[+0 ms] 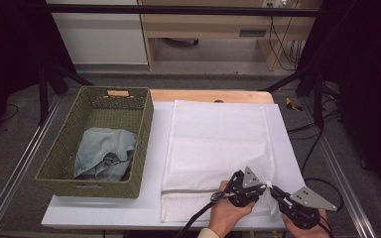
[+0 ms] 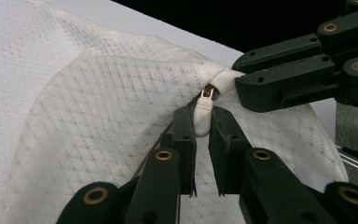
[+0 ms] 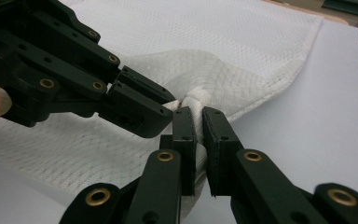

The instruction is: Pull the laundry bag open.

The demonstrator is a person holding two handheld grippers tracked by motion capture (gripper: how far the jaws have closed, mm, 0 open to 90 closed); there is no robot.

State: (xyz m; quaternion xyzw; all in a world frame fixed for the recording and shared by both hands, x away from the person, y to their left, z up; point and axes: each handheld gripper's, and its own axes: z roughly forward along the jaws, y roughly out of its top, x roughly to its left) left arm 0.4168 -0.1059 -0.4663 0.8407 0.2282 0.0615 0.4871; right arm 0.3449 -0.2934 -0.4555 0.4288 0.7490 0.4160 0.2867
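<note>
A white mesh laundry bag (image 1: 218,144) lies flat on a white board (image 1: 104,210), and its zipper (image 1: 188,190) runs along the near edge. At the bag's near right end, my left gripper (image 1: 262,187) (image 2: 203,116) is shut on the white zipper pull (image 2: 203,114). My right gripper (image 1: 274,189) (image 3: 199,116) meets it tip to tip and is shut on the bunched fabric (image 3: 196,100) at the zipper's end. That corner of the bag (image 2: 121,93) is lifted a little off the board. In each gripper view the other gripper's jaws reach in from the side.
A green woven basket (image 1: 144,144) stands at the left of the board with folded blue jeans (image 1: 104,153) inside. The wooden table edge (image 1: 208,95) shows behind the bag. Cables (image 1: 317,148) trail on the floor to the right.
</note>
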